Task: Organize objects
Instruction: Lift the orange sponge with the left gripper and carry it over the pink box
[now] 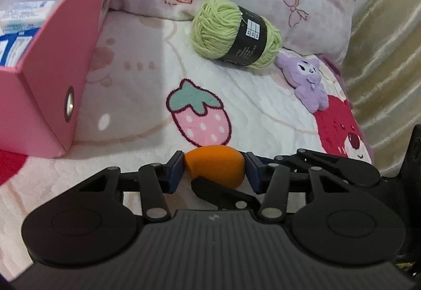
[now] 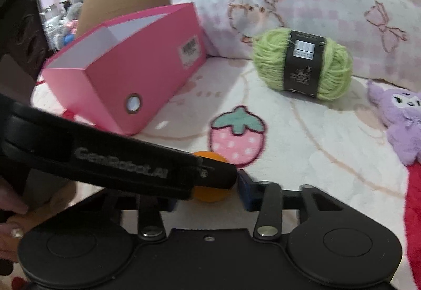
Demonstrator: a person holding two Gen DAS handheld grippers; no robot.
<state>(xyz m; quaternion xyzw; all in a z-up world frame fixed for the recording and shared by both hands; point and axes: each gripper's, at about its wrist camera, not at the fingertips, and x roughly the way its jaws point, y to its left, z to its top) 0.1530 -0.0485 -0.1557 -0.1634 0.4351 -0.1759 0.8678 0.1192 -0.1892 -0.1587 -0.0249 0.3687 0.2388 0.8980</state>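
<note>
Fleecy cream blanket with a strawberry print [image 1: 200,116] underlies everything. My left gripper [image 1: 214,169] pinches a small orange egg-shaped sponge [image 1: 214,165], both blue pads touching it. My right gripper [image 2: 208,192] straddles the same sponge [image 2: 210,195]; I cannot tell whether it presses. Beyond: green yarn skein [image 1: 231,34], purple plush toy [image 1: 307,82], pink cardboard box [image 1: 52,74] at left.

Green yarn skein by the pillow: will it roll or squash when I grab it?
The green yarn skein looks soft, so the pads would probably sink in. It lies on its side on the fleecy blanket, so a push may roll it a little. The black paper band looks smoother; the bare strands likely grip better.
</note>
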